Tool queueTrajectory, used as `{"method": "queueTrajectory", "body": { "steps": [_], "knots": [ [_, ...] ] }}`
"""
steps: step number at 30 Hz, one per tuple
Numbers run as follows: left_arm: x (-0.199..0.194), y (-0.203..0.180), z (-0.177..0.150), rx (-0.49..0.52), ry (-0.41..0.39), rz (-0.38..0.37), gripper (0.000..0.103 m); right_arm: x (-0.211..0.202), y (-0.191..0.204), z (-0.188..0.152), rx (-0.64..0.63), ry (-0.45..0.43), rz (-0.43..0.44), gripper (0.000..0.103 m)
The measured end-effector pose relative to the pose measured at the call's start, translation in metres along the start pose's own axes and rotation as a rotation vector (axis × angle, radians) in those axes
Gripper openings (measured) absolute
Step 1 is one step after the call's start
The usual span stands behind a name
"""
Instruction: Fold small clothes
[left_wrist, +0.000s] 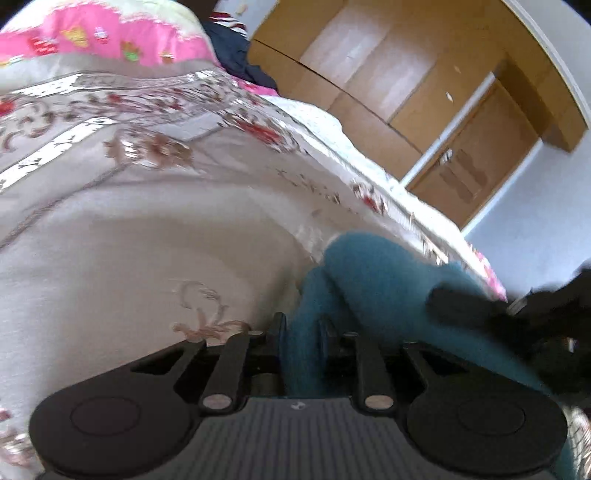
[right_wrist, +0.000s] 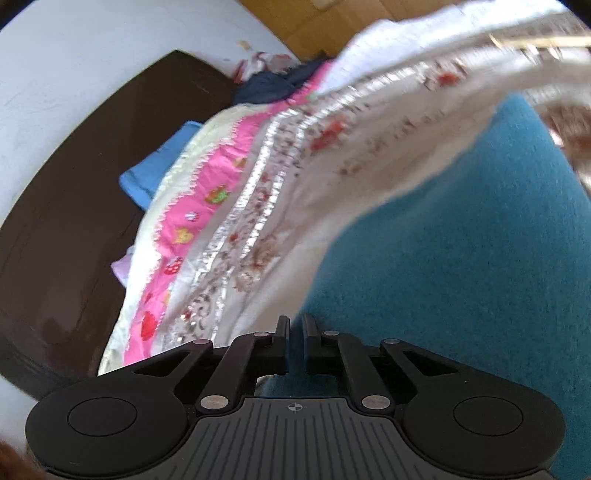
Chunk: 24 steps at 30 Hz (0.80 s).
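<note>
A teal fleece garment (left_wrist: 373, 280) hangs between my two grippers over a bed. My left gripper (left_wrist: 301, 326) is shut on a bunched fold of it, which runs down between the fingers. In the right wrist view the teal garment (right_wrist: 461, 258) fills the right half. My right gripper (right_wrist: 295, 325) has its jaws nearly closed beside the garment's left edge; I cannot see cloth between them. The right gripper's black body (left_wrist: 517, 314) shows blurred at the garment's far end in the left wrist view.
The bed has a cream floral bedspread (left_wrist: 129, 221) and a pink patterned quilt (right_wrist: 192, 206). A dark blue garment (right_wrist: 269, 86) and a folded light blue cloth (right_wrist: 159, 166) lie near the dark brown headboard (right_wrist: 74, 184). Wooden wardrobe (left_wrist: 388, 74) and door stand beyond.
</note>
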<state>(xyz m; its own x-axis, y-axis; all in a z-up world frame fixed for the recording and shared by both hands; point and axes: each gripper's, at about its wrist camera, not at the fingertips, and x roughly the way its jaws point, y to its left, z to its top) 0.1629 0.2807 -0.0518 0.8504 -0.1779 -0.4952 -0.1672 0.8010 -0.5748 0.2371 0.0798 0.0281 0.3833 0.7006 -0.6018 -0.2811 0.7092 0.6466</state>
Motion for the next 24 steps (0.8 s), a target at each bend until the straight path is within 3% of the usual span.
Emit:
{"method": "queueTrajectory", "body": {
  "steps": [4,8,13,16,20,22,24],
  "knots": [
    [-0.049,0.012,0.003,-0.052,-0.112,0.048,0.033,0.007,-0.004,-0.006,-0.025,-0.002,-0.017,0.0],
    [-0.109,-0.007,-0.007,-0.001,-0.19,-0.057,0.033,0.02,-0.005,-0.001,-0.046,0.024,-0.014,0.0],
    [-0.116,-0.053,-0.033,0.16,-0.098,-0.182,0.036,0.032,-0.006,0.008,-0.082,0.085,0.007,0.0],
    [-0.101,-0.067,-0.048,0.255,-0.037,-0.098,0.041,0.027,-0.006,0.012,-0.121,0.109,0.016,0.0],
    [-0.091,-0.059,-0.052,0.249,0.053,-0.084,0.058,0.025,-0.011,0.013,-0.13,0.127,0.048,0.0],
    [-0.089,-0.053,-0.049,0.231,0.083,-0.084,0.059,0.026,-0.011,0.014,-0.13,0.13,0.053,0.0],
    [-0.088,-0.056,-0.049,0.26,0.091,-0.065,0.046,0.03,-0.007,0.015,-0.151,0.134,0.041,0.0]
  ]
}}
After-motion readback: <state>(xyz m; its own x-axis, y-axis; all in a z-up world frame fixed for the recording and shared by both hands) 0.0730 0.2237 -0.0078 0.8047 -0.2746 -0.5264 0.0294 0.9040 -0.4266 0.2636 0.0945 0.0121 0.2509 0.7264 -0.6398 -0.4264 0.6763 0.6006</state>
